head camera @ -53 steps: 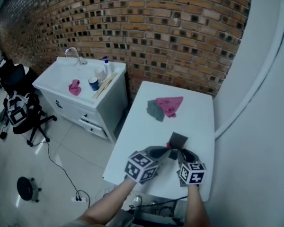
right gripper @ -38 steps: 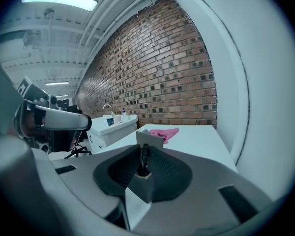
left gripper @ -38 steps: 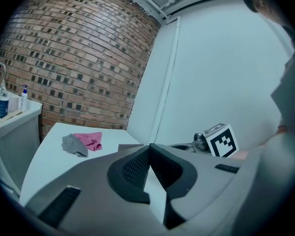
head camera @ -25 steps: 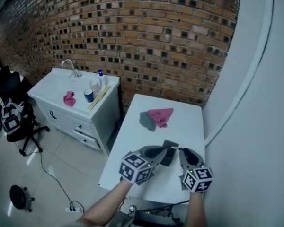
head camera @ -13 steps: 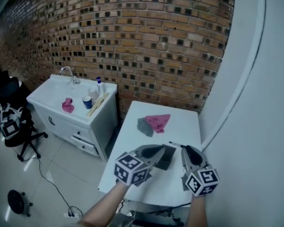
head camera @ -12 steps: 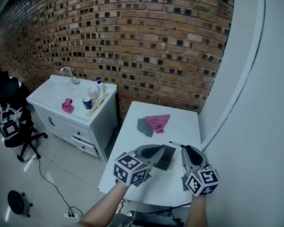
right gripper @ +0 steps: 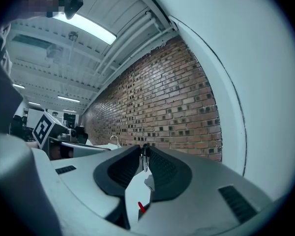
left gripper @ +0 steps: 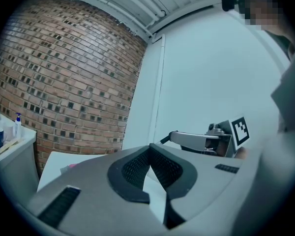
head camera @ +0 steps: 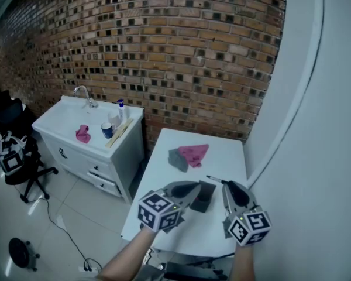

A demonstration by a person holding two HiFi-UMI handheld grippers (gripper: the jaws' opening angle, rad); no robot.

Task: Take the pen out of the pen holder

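The dark pen holder (head camera: pixel 203 196) stands near the front of the white table (head camera: pixel 225 151). My left gripper (head camera: pixel 197 187) points level with its tips right beside the holder. In the left gripper view its jaws (left gripper: pixel 150 147) meet with nothing showing between them, and the holder is hidden there. My right gripper (head camera: pixel 225 183) is shut on the slim dark pen (head camera: pixel 213 179), which pokes left past the tips, above and clear of the holder. In the right gripper view the pen (right gripper: pixel 145 157) sits pinched at the tips.
A pink cloth (head camera: pixel 194 153) and a grey cloth (head camera: pixel 176 158) lie at the table's far end. A white curved wall (head camera: pixel 304 157) runs close along the right. To the left stands a white sink cabinet (head camera: pixel 88 127), and a brick wall lies behind.
Both grippers have risen. The pen has come up out of the holder in the right gripper. The left gripper stays beside the holder.
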